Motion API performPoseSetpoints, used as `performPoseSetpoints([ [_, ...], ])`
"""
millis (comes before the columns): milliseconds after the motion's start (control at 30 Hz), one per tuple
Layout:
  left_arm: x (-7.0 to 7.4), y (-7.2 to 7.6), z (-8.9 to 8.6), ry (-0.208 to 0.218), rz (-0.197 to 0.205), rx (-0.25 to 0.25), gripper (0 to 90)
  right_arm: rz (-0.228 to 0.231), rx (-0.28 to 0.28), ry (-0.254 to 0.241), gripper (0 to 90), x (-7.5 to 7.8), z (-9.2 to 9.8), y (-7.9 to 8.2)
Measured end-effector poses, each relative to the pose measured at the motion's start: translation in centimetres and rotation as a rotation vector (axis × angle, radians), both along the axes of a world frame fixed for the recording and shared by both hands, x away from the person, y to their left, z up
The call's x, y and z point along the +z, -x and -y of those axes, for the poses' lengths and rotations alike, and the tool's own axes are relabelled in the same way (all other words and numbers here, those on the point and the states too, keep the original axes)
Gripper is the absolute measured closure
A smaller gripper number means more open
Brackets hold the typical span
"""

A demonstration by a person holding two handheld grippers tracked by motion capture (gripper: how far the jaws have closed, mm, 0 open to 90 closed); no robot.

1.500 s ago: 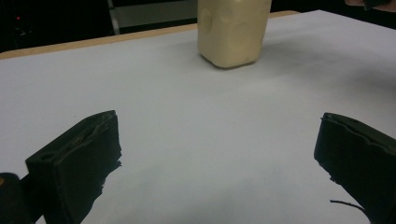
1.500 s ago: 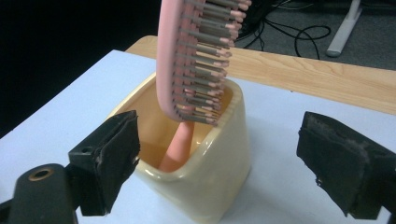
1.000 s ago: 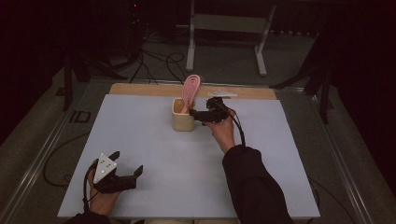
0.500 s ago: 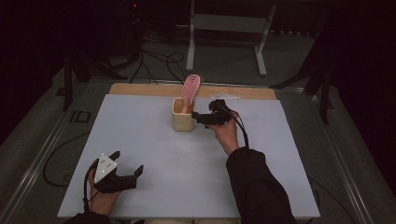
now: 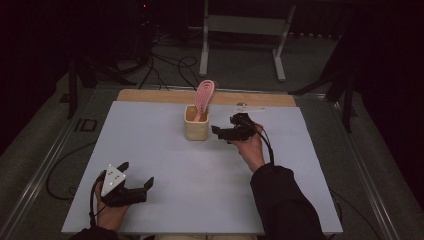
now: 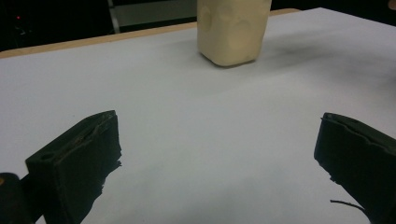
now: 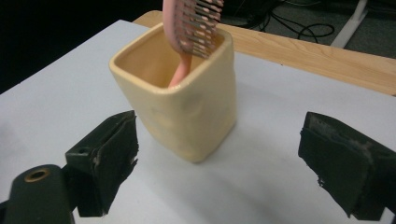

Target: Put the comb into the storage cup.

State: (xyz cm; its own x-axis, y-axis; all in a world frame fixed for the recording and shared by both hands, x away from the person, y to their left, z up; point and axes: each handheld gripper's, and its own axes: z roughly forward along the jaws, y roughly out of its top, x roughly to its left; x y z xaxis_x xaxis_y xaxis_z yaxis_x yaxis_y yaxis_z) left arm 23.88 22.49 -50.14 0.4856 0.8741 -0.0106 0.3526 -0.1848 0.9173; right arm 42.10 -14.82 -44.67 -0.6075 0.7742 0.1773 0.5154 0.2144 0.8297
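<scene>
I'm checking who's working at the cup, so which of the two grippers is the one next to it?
The right gripper, open just beside the yellow cup holding the pink brush. The left gripper sits open at the table's near edge.

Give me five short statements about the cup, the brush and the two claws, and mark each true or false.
1. The pink hairbrush stands in the cream cup. True.
2. The right claw is shut on the cup. False: its jaws are spread wide, with the cup ahead between them and untouched.
3. The left claw is open, with bare white table between its jaws. True.
4. The cup lies tipped on its side. False: it stands upright on its base.
5. The left claw is closer to the cup than the right claw. False: it rests near the table's front edge, far from the cup.
</scene>
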Motion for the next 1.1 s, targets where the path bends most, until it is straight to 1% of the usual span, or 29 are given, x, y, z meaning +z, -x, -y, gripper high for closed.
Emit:
performPoseSetpoints([
  [167, 0.0, 0.0, 0.1, -0.001, -0.001, 0.0, 0.9, -0.006, -0.003, 0.003, 11.2, -0.2, 0.9, 0.6],
  [200, 0.0, 0.0, 0.1, -0.002, -0.002, -0.001, 0.9, -0.007, -0.009, -0.009, 11.2, -0.3, 1.5, 0.9],
  [300, -0.1, 0.0, 0.1, -0.002, -0.003, 0.0, 0.9, -0.012, -0.016, -0.021, 11.2, -0.5, 2.2, 1.4],
  [333, -0.1, 0.0, 0.1, -0.002, -0.003, 0.0, 0.9, -0.012, -0.016, -0.021, 11.2, -0.5, 2.2, 1.4],
  [367, -0.1, 0.0, 0.1, -0.002, -0.003, -0.001, 0.9, -0.017, -0.023, -0.033, 11.2, -0.6, 2.7, 1.7],
  [533, -0.1, 0.0, 0.1, -0.004, -0.003, -0.001, 0.8, -0.017, -0.038, -0.033, 10.9, -0.9, 3.5, 2.3],
  [567, -0.1, 0.0, 0.1, -0.004, -0.003, 0.0, 0.8, -0.01, -0.041, -0.03, 10.9, -0.9, 3.6, 2.5],
  [700, -0.1, 0.0, 0.1, -0.004, -0.003, 0.001, 0.8, -0.015, -0.038, -0.018, 10.2, -1.1, 4.0, 3.1],
  [800, -0.1, 0.0, 0.1, -0.004, -0.002, 0.005, 0.8, -0.019, -0.026, -0.005, 10.2, -1.1, 4.1, 3.6],
  [1033, -0.1, 0.0, 0.1, -0.005, -0.002, 0.007, 0.8, 0.007, -0.009, 0.023, 9.9, -0.8, 4.0, 4.6],
  [1100, -0.1, 0.1, 0.1, -0.003, -0.002, 0.007, 0.7, 0.007, -0.004, 0.032, 9.9, -0.8, 4.0, 4.8],
])
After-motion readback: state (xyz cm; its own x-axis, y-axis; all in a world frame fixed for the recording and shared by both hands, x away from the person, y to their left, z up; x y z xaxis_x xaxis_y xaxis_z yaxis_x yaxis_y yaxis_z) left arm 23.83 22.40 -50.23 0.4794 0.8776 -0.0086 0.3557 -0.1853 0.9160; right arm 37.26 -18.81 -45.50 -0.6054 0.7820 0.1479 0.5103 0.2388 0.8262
